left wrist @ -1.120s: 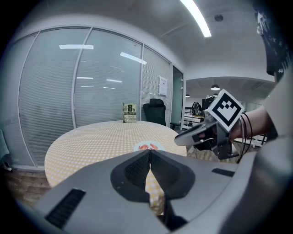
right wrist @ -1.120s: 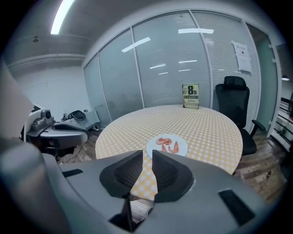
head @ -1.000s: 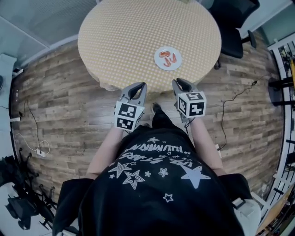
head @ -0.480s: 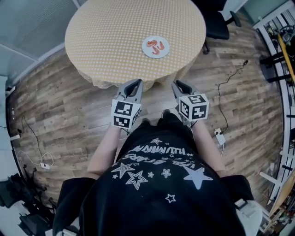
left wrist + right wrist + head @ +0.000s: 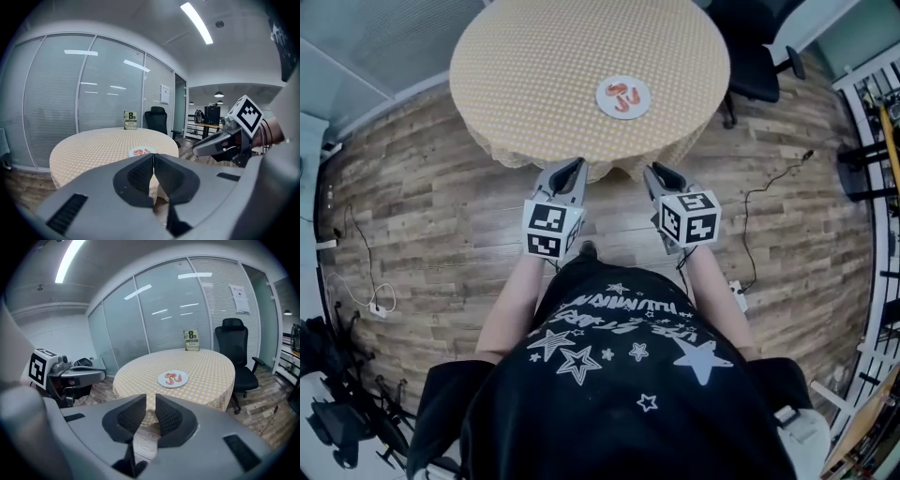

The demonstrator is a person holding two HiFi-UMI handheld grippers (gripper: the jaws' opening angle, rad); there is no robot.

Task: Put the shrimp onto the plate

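Shrimp [image 5: 627,95] lying on white plate [image 5: 603,97]; plate on round checked table [image 5: 534,66], right of centre. Both grippers held short of table edge, over wood floor [image 5: 422,216], well apart from plate. Left gripper [image 5: 572,167]: jaws pressed together, nothing between. Right gripper [image 5: 654,172]: jaws parted by narrow slit, nothing held. Black chair [image 5: 755,56] beside table

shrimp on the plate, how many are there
3 shrimp, all on the white plate on the round table: one at the far side, one nearer, one to the right. They are small and close together, so the count is uncertain.
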